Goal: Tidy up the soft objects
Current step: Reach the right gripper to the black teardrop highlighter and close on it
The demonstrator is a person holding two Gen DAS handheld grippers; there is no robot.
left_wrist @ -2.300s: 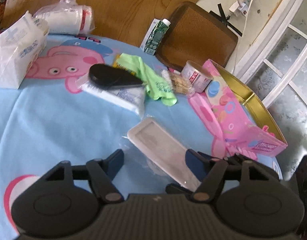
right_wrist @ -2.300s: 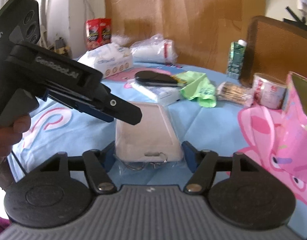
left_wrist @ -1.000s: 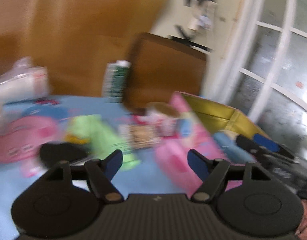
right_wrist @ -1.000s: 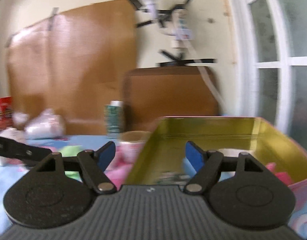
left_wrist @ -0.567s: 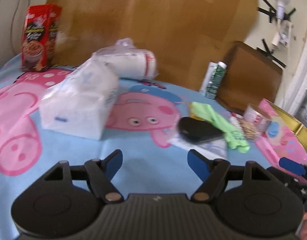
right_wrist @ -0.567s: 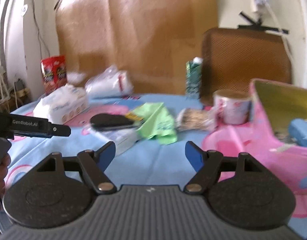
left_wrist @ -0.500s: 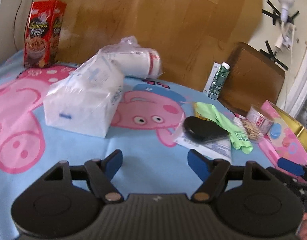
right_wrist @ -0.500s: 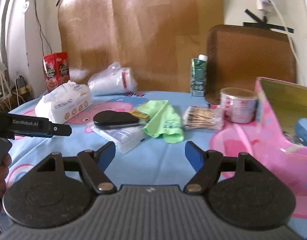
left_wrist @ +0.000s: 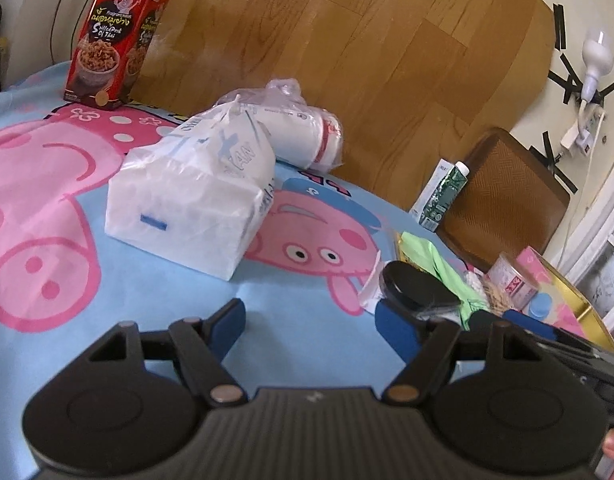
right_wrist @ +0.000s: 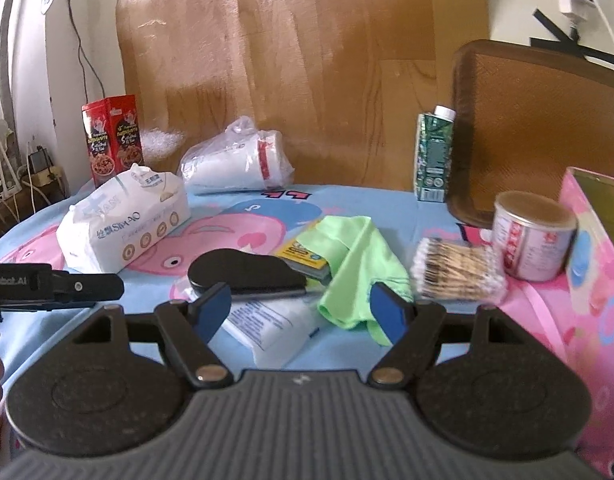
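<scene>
A blue cartoon-pig cloth (left_wrist: 307, 312) covers the table; behind it leans a wood-grain board (right_wrist: 307, 60), with a brown woven chair back (right_wrist: 539, 120) to its right and a cream wall carrying taped cables; a window frame shows at the far right of the left wrist view. The left gripper (left_wrist: 311, 320) has its jaws apart with only bare cloth between them; the right gripper (right_wrist: 301, 306) likewise stands wide, gripping nothing, above a flat white packet (right_wrist: 267, 328).

Of the soft things, the white tissue pack (left_wrist: 195, 196) lies left of centre, a bagged white roll (left_wrist: 303, 128) just behind it; the green cloth (right_wrist: 359, 264) lies crumpled mid-table, draped over a yellow card, beside a black oval case (right_wrist: 247, 272) that rests on the packet; a bundle of cotton swabs (right_wrist: 459, 272) sits to the right, seemingly touching the tin can (right_wrist: 535, 236), though blur makes that uncertain.

At the back edge stand a red snack box (left_wrist: 115, 36) on the left and a green carton (right_wrist: 433, 152) on the right; a pink box with a gold inside (right_wrist: 595, 248) walls off the right side. Open cloth lies in front of the tissue pack and along the near edge; the middle is crowded.
</scene>
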